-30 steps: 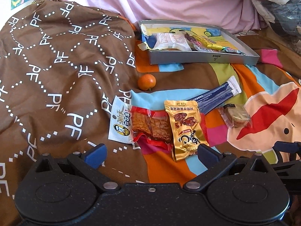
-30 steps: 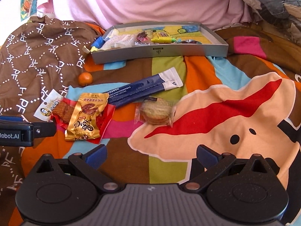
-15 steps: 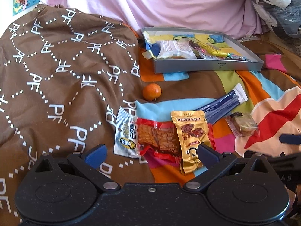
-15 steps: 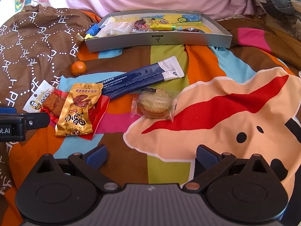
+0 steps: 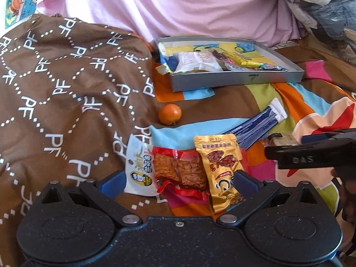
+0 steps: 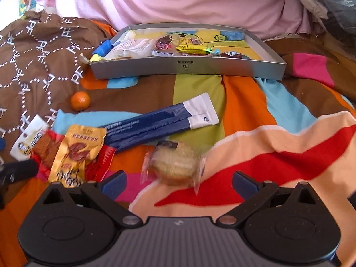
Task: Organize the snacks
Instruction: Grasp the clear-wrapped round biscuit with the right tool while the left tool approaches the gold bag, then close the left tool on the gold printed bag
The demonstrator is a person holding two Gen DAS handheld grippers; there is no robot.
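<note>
Right gripper (image 6: 179, 183) jaws wide, empty, clear-wrapped round cookie (image 6: 175, 163) lying between the fingers, blurred. Left gripper (image 5: 178, 181) also wide apart, empty, low over the gold pouch (image 5: 219, 163) and red-and-white tofu snack pack (image 5: 169, 169), gold one overlapping the red; their print is too small to read. Blue stick sachets (image 6: 160, 123) and small orange (image 6: 80, 100) lie loose on the bedspread. Grey tray (image 6: 184, 66) behind already holds several snacks, small logo on its front wall. Brown cover (image 5: 66, 84) is printed "PF"; "DAS" on the other gripper's arm in left view
</note>
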